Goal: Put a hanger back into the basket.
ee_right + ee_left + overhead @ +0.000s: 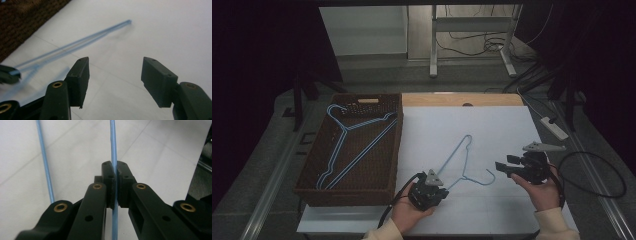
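Blue hanger (113, 150) wire pinched between left gripper (116, 173) jaws, seemingly lifted.

A wire hanger (462, 161) lies on the desk (492, 125), near the middle of its front half. To its left, at the desk's left edge, stands a woven basket (396, 150), and a second hanger (354, 145) lies inside it. The left gripper (439, 187) sits at the front of the desk, at the near end of the loose hanger, its fingers (108, 177) on either side of the wire. The right gripper (504, 167) is to the right of that hanger, just beside its hook, above the desk.
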Motion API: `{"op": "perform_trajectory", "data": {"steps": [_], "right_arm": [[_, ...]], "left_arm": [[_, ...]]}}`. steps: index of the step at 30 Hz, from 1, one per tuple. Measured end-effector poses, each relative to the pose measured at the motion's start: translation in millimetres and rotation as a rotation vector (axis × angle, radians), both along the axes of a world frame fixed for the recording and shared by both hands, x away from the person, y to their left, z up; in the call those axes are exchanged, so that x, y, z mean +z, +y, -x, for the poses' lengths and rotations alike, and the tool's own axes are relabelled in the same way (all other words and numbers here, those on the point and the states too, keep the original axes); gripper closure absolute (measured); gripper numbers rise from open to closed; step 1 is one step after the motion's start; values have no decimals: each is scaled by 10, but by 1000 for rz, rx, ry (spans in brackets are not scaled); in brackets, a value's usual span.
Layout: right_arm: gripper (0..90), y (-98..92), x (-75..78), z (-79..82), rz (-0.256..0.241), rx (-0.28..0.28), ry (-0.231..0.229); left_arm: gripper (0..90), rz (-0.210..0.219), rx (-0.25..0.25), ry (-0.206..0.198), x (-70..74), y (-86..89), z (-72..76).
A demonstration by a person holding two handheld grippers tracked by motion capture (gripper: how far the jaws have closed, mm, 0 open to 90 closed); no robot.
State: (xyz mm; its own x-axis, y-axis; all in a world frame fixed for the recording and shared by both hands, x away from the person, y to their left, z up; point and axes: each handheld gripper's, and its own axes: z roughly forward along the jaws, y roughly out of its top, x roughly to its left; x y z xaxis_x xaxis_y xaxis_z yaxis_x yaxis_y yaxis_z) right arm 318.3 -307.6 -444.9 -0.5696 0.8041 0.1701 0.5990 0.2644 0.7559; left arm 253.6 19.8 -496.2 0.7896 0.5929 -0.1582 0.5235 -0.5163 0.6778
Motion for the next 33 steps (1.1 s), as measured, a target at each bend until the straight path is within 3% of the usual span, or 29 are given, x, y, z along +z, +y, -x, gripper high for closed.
{"op": "perform_trajectory", "data": {"steps": [3, 7, 14, 26, 28, 33], "right_arm": [[407, -46, -77, 14, 17, 14, 5], [407, -69, -122, 43, -6, 49, -9], [401, -43, -212, 161, -25, 103, -89], [379, -3, -268, 217, -22, 126, -97], [376, -1, -266, 227, -20, 132, -102], [367, 20, -286, 236, -20, 139, -99]], "left_arm": [[871, 21, 11, -16, 78, 47, 19], [871, 45, 24, -22, 150, 103, 23], [873, 90, 42, -38, 317, 228, 41], [874, 165, 59, -98, 681, 453, 111], [874, 186, 60, -125, 819, 551, 131], [874, 210, 71, -162, 999, 728, 152]]}}
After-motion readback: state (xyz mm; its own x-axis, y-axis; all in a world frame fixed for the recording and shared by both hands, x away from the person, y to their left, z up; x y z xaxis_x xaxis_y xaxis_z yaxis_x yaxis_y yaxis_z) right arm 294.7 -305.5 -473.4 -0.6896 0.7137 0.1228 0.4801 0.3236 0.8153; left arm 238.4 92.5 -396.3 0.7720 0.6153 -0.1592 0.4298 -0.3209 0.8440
